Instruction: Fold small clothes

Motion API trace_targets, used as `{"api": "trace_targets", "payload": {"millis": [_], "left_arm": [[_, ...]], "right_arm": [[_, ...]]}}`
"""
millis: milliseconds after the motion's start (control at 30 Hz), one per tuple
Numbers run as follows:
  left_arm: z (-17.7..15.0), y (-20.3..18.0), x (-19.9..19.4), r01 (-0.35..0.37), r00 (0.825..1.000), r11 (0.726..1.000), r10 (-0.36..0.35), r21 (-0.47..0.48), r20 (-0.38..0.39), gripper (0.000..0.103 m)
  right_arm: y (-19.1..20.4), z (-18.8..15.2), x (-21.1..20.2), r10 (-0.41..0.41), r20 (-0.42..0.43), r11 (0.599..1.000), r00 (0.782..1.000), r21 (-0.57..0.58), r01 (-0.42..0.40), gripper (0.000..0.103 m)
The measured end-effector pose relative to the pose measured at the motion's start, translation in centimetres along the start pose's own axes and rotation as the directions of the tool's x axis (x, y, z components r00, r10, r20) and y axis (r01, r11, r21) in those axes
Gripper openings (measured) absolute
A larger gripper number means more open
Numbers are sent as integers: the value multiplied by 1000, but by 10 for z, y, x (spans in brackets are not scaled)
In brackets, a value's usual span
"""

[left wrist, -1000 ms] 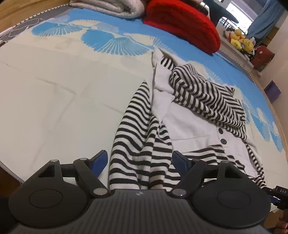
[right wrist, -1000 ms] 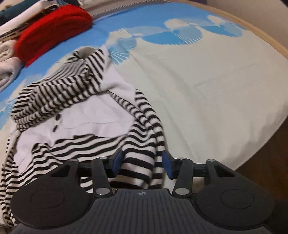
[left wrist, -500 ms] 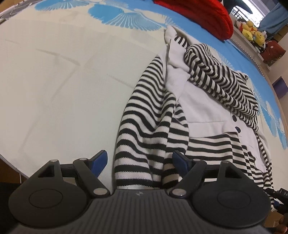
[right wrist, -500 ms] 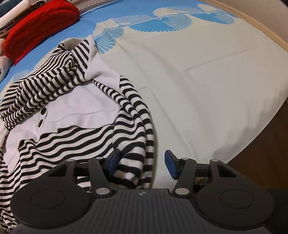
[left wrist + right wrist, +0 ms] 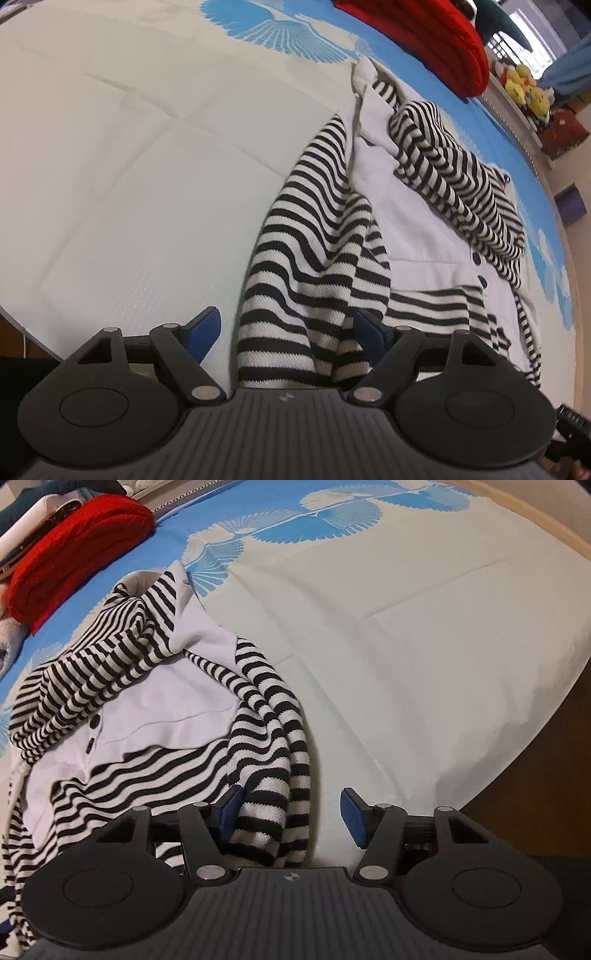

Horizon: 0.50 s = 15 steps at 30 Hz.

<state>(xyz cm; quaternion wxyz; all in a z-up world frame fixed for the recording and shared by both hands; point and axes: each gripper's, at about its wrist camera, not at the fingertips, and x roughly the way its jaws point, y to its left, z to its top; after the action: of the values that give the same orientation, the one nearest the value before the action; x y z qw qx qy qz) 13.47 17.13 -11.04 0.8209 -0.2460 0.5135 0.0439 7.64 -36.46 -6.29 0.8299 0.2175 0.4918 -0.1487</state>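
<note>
Left wrist: left gripper [image 5: 286, 326] jaws apart, straddling sleeve [image 5: 306, 258] of striped top [image 5: 424, 221] on bed [image 5: 129, 184]. Risk: pinching both bunched folds.

Right wrist: right gripper [image 5: 291, 808] agape over cuff [image 5: 269, 812]; off-centre, may miss.

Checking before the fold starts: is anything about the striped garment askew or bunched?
Yes. The striped cardigan lies crumpled, one striped sleeve bunched across its white front, another twisted toward the cloth's edge. No damage shows.
</note>
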Motion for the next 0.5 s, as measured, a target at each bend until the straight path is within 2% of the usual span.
{"api": "trace_targets", "payload": {"millis": [200,367,467,500], "left_arm": [[-7,-8,1,-17,1000,998,17,55,-8,83],[-12,-13,2,-33,999,995,34,97,-7,83],[-15,-20,2,-64,998,986,65,155,-3,77],[-17,-24,2,-86,996,977,87,197,3,68]], "right_arm": [[-1,1,10,49,-50,997,998,58,-46,59],[1,1,9,87,-48,993,995,81,-83,59],[2,0,12,82,-70,994,994,74,-77,59],[3,-1,14,76,-84,995,994,67,-70,59]]}}
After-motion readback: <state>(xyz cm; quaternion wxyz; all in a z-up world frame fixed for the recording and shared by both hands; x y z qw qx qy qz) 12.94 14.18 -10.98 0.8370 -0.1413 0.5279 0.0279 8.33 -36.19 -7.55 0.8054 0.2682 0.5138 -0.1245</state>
